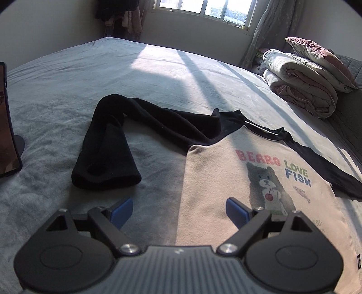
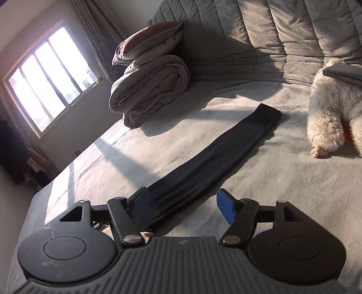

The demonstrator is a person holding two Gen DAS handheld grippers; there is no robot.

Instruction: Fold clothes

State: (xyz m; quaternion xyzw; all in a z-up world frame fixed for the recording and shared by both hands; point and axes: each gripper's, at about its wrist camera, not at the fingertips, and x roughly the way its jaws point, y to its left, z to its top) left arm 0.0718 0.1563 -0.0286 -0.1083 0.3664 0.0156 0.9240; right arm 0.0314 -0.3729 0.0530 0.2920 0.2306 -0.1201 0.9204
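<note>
A beige sweatshirt (image 1: 217,171) with black sleeves and a bear print reading "BEARS LOVE FISH" lies flat on the grey bed (image 1: 67,95). Its left black sleeve (image 1: 108,156) bends out and back toward me. My left gripper (image 1: 179,211) hangs open over the shirt's left edge, with nothing between the blue pads (image 1: 122,213). In the right wrist view the other black sleeve (image 2: 226,156) stretches straight out across the bed (image 2: 271,192). My right gripper (image 2: 183,203) is open above the near part of that sleeve, which runs between the fingers.
A rolled duvet (image 1: 303,90) (image 2: 149,95) with a pillow (image 1: 321,56) on top sits by the headboard. A fluffy white dog (image 2: 332,108) lies at the right. A phone on a stand (image 1: 9,126) is at the left. A window (image 1: 203,9) lights the far side.
</note>
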